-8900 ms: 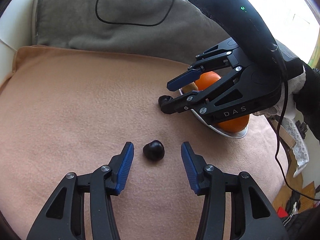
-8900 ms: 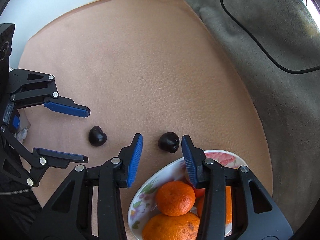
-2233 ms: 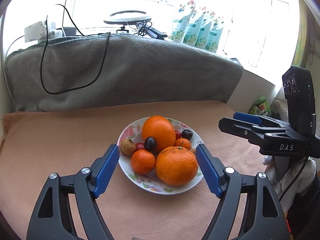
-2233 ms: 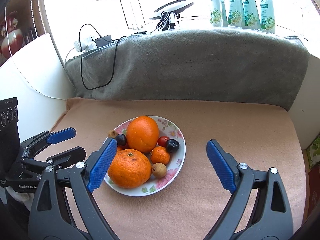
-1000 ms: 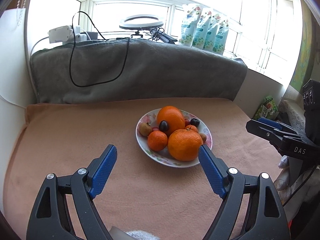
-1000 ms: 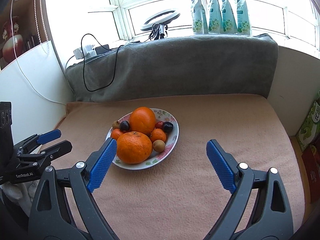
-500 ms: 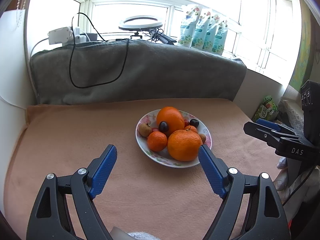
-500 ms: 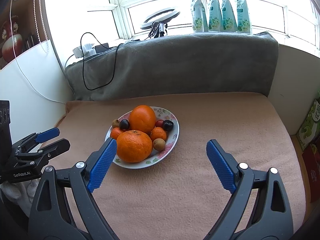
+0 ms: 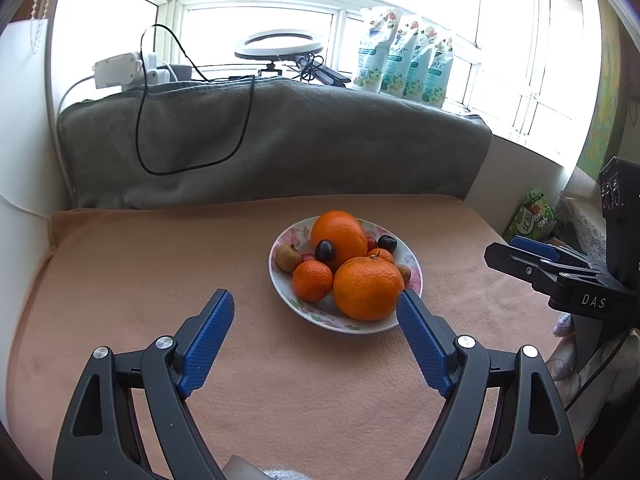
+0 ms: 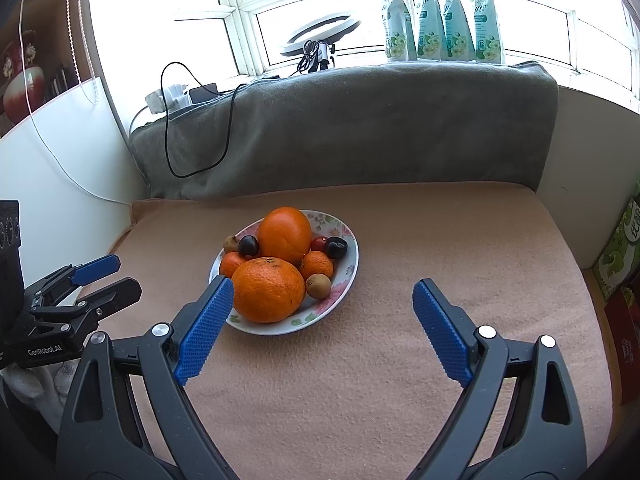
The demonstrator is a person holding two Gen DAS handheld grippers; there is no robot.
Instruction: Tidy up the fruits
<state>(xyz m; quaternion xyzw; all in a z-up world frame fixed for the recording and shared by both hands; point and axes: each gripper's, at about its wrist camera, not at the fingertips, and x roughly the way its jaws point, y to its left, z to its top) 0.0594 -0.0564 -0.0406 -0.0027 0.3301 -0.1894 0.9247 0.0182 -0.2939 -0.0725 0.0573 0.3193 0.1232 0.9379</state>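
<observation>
On the peach blanket [image 9: 168,264] that covers the bench, a floral plate [image 9: 412,261] holds all the fruit. Two large oranges [image 9: 368,288] fill most of the plate: one at the near rim, the other [image 9: 338,237] behind it toward the far rim. A small mandarin [image 9: 312,280] lies to the left of the near orange in the left wrist view, and a second mandarin [image 10: 317,265] sits between the two oranges on the other side. Two dark cherries rest against the far orange, one [image 9: 325,250] on its left and one [image 9: 387,243] on its right, the latter beside a red cherry [image 10: 319,243]. A brownish round fruit [image 9: 288,257] sits at the plate's left edge and a similar one [image 10: 318,285] at its near right edge in the right wrist view.

Left hand-held gripper [image 9: 316,320]: jaws spread wide, nothing between them, held above the blanket on the near side of the plate; its right blue pad [image 9: 424,350] overlaps the plate's near rim in the view. Right hand-held gripper [image 10: 320,320]: jaws likewise spread wide and empty, its left blue pad [image 10: 202,330] overlapping the plate's near left rim, its right pad over bare blanket.

Behind the blanket rises a grey cushion [image 10: 360,128] with a black cable [image 10: 200,120] draped over it. On the windowsill stand a ring light [image 9: 278,46] and four refill pouches [image 10: 440,12].
</observation>
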